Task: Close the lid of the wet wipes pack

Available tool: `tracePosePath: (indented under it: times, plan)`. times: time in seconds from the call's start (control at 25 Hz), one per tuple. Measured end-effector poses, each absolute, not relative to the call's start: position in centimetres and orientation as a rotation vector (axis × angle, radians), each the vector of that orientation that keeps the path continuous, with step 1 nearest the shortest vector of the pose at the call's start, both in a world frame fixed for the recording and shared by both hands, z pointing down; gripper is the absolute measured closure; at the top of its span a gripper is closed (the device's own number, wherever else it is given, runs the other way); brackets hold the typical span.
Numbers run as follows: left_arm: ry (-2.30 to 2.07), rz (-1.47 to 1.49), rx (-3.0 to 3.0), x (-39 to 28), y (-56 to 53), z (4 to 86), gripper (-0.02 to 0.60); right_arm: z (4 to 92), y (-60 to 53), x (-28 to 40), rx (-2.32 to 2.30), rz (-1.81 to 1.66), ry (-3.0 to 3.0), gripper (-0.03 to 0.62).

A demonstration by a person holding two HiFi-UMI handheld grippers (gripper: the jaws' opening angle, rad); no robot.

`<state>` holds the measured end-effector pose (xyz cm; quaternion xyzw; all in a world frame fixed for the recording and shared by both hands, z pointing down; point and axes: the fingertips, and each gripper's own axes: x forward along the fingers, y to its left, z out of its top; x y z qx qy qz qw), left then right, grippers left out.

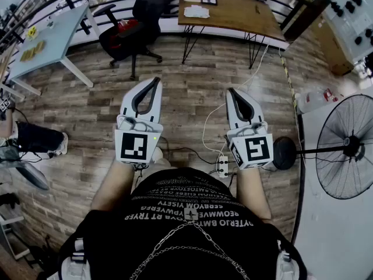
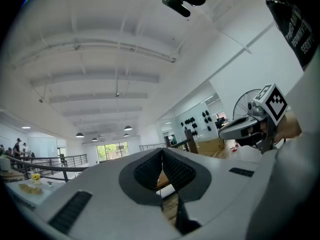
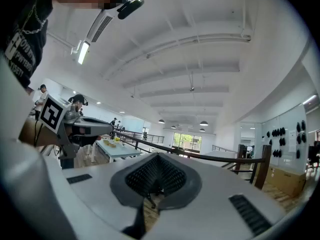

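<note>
No wet wipes pack shows in any view. In the head view my left gripper (image 1: 155,81) and right gripper (image 1: 232,91) are held side by side at waist height over the wooden floor, pointing level and away from me. Both are shut with nothing between the pads. The left gripper view looks along its closed tips (image 2: 161,152) into the room, with the right gripper (image 2: 250,126) at its right edge. In the right gripper view the tips (image 3: 157,157) also meet, and the left gripper (image 3: 85,127) is at the left.
Ahead stand a wooden desk (image 1: 233,13), a black office chair (image 1: 140,22) and a pale blue table (image 1: 46,39). A standing fan (image 1: 347,147) is close at my right. On the floor by my feet lie a power strip (image 1: 222,167) and its cable.
</note>
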<state>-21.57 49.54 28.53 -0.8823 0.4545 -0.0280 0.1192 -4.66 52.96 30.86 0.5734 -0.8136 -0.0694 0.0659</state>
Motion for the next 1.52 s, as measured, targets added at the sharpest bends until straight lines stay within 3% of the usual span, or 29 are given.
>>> tracePosePath:
  times: [0.52, 1.04, 1.2, 1.52]
  plan:
    - [1.516, -0.244, -2.566, -24.6, 51.4, 32.2, 0.554, 33.7, 54.8, -2.5, 1.726, -0.102, -2.497, 0.58]
    - [1.437, -0.203, -2.638, -25.9, 43.9, 32.6, 0.554, 34.7, 49.3, -5.0, 1.756, -0.063, -2.438, 0.578]
    - [1.407, -0.171, -2.63, -27.5, 40.6, 31.4, 0.554, 34.5, 46.3, -6.4, 1.781, -0.037, -2.44, 0.5]
    - [1.364, -0.184, -2.671, -32.2, 35.6, 32.7, 0.554, 34.5, 41.4, -10.7, 1.816, -0.037, -2.391, 0.484]
